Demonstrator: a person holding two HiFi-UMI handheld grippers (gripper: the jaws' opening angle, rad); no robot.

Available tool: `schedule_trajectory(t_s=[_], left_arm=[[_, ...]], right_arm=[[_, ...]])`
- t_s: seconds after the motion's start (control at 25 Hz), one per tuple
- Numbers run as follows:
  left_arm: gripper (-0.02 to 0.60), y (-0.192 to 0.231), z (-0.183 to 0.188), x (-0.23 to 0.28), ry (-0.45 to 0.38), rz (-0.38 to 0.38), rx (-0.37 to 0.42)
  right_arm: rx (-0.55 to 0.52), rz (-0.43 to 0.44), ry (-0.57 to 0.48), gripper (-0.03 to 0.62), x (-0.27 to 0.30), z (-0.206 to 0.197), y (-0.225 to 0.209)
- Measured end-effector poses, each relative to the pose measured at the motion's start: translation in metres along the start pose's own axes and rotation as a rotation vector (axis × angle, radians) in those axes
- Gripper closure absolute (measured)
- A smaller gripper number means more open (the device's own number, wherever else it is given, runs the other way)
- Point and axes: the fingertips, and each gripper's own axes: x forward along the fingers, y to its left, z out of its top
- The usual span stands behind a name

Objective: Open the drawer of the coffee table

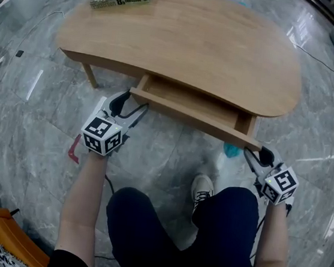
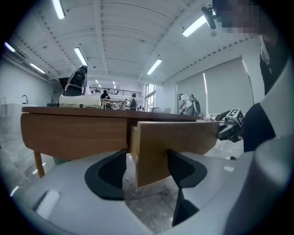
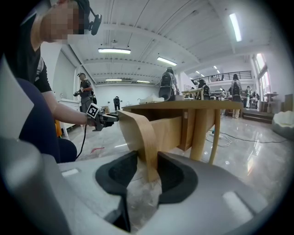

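Wooden, stiff drawer front (image 1: 193, 118), best pulled by its ends: right tool (image 1: 252, 154) clamps one, left tool (image 1: 133, 104) gapes around the other.

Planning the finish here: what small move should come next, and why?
Probably open the right claw: it grips the drawer front, while the left claw stands open around its other end, and the drawer is pulled out.
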Motion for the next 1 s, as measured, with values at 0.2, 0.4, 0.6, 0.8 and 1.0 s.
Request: schedule_trajectory(t_s=[0.2, 0.4, 0.6, 0.8, 1.0], left_arm=[[0.296, -0.015, 0.0, 0.008, 0.038, -0.152, 0.031], [0.299, -0.016, 0.0, 0.007, 0.042, -0.161, 0.025], [0.321, -0.022, -0.004, -0.013, 0.005, -0.132, -0.004], [0.324, -0.04, -0.012, -0.037, 0.015, -0.13, -0.01], [0.327, -0.053, -0.028, -0.059, 0.035, -0.123, -0.015]], right_arm=[[0.006, -0.004, -0.002, 0.454, -0.001, 0.001, -0.001], [0.009, -0.017, 0.002, 0.453, 0.001, 0.0, 0.001], [0.004, 0.016, 0.01, 0.453, -0.007, -0.005, 0.02], [-0.009, 0.041, 0.033, 0.453, -0.022, -0.015, 0.036], [-0.028, 0.073, 0.081, 0.453, -0.032, -0.031, 0.06]])
